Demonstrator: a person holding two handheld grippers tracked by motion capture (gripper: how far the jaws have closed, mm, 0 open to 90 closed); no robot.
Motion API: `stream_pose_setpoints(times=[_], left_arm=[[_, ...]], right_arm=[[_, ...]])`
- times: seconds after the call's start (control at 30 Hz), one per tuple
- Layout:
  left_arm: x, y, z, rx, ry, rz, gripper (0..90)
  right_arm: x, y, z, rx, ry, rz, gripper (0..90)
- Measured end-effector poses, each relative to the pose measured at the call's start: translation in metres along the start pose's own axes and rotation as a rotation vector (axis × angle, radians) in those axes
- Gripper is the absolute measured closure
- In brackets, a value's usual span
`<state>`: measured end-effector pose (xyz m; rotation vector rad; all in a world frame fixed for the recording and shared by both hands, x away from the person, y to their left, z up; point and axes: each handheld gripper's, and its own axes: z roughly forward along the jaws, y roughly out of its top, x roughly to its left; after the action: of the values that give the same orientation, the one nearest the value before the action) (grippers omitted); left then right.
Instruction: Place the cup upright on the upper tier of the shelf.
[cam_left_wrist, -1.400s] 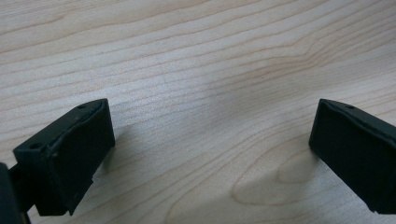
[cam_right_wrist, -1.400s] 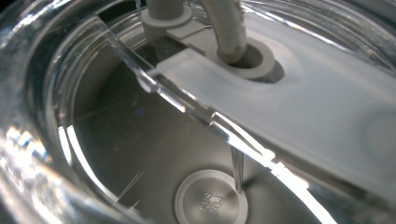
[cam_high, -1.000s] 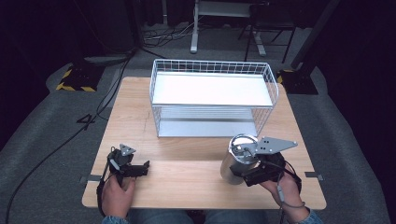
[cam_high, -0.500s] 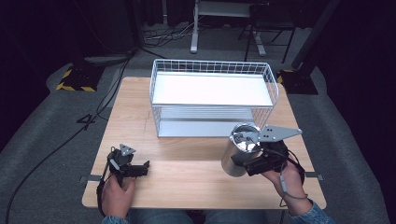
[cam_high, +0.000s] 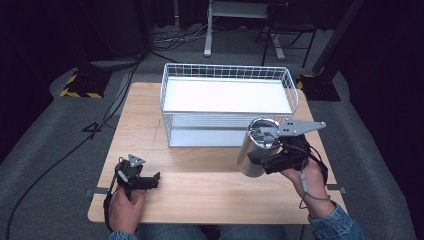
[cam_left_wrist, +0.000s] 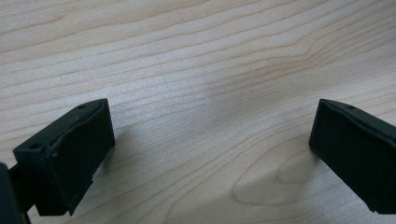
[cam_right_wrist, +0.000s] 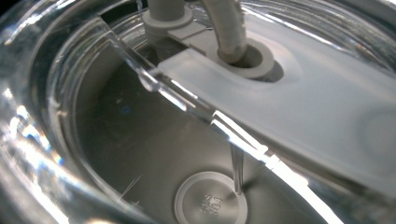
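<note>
A steel tumbler (cam_high: 254, 152) with a clear lid hangs tilted above the table's right side, just in front of the wire basket (cam_high: 227, 70). My right gripper (cam_high: 267, 160) is shut on its side, with a hand under it. In the right gripper view the clear lid (cam_right_wrist: 289, 107) and the tumbler's shiny inside (cam_right_wrist: 135, 154) sit very close to the camera. My left gripper (cam_high: 149, 180) rests low on the wooden table (cam_high: 200, 187) at the front left, open. Its two black fingers (cam_left_wrist: 70, 154) stand wide apart over bare wood, nothing between them.
The white wire basket has a white floor and takes up the table's back middle. Dark carpet, cables and a stand's legs lie beyond the table. A cable (cam_high: 305, 187) trails from the right gripper over the wrist.
The right gripper has lifted the tumbler off the table, tilting it and carrying it up toward the basket's front right corner. The left gripper has stayed put.
</note>
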<state>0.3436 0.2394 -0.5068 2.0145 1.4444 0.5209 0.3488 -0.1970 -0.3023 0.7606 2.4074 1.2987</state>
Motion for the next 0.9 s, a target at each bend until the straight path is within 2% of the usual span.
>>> stream_pose_setpoints(times=[0.23, 0.63, 0.9], left_arm=[[0.0, 0.0, 0.0, 0.001, 0.0, 0.0, 0.6], [0.0, 0.0, 0.0, 0.0, 0.0, 0.0, 0.6], [0.0, 0.0, 0.0, 0.0, 0.0, 0.0, 0.6]], right_arm=[[-0.005, 0.015, -0.002, -0.01, -0.005, -0.003, 3.5], [-0.022, 0.046, -0.002, -0.018, -0.016, 0.021, 3.5], [-0.028, 0.068, -0.001, -0.02, -0.039, 0.006, 3.5]])
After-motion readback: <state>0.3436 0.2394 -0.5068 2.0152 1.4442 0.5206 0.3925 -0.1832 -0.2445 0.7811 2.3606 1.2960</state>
